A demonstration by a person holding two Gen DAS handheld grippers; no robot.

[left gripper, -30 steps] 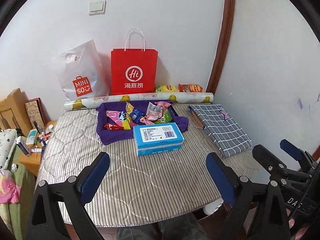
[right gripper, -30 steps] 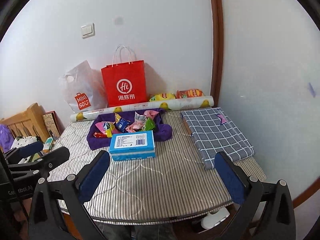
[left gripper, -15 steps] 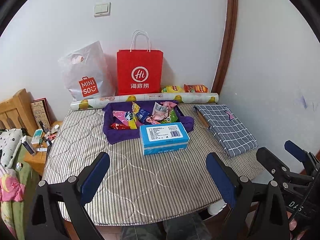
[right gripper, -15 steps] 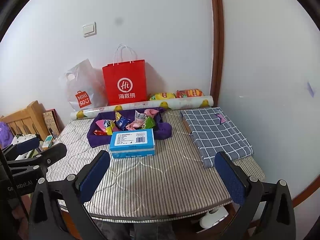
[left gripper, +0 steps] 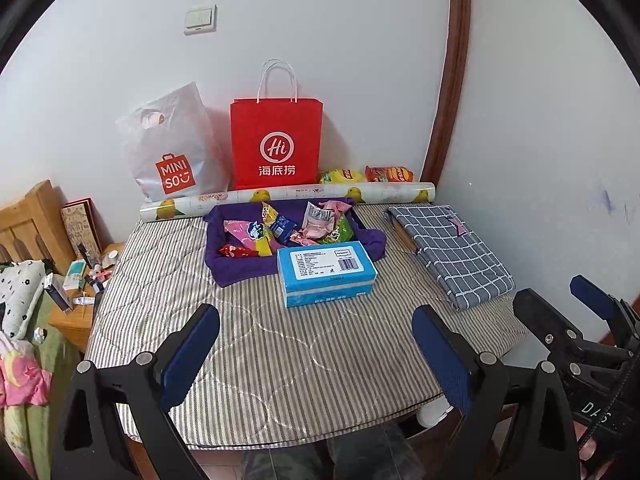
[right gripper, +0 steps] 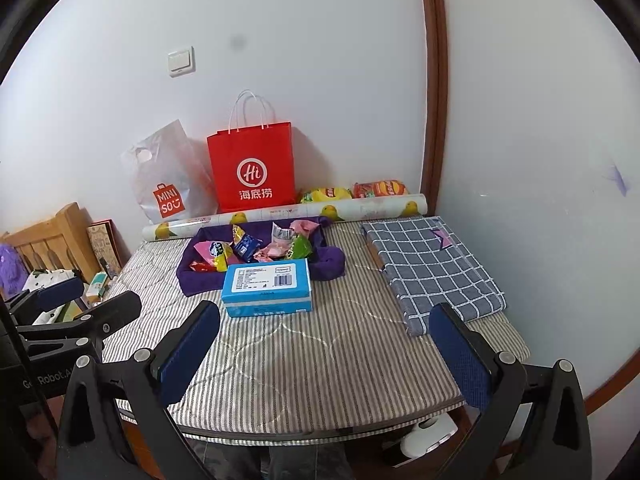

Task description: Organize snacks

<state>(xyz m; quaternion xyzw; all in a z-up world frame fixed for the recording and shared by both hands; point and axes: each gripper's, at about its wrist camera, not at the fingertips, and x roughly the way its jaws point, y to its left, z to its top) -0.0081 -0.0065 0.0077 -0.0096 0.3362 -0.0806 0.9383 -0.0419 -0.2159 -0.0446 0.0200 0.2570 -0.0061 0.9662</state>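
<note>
Both hand-held grippers (left gripper: 316, 344) (right gripper: 324, 344) pulled back, table (left gripper: 280, 380) edge nearer

1. You have a red paper bag (left gripper: 276, 142) with white handles standing upright against the back wall.
2. Just to its left you see a white plastic shopping bag (left gripper: 172, 148) leaning on the same wall.
3. In front of both bags you find a long patterned roll (left gripper: 288, 196) lying along the far edge of the table (left gripper: 280, 360), which is covered in a striped quilted cloth.
4. On the right side of the table you have a folded grey checked cloth (left gripper: 452, 252), lying flat close to the side wall.
5. Above the bags you see a light switch (left gripper: 201, 19) on the wall.
6. Off the table's left edge you find a wooden nightstand (left gripper: 72, 316) cluttered with small items.
</note>
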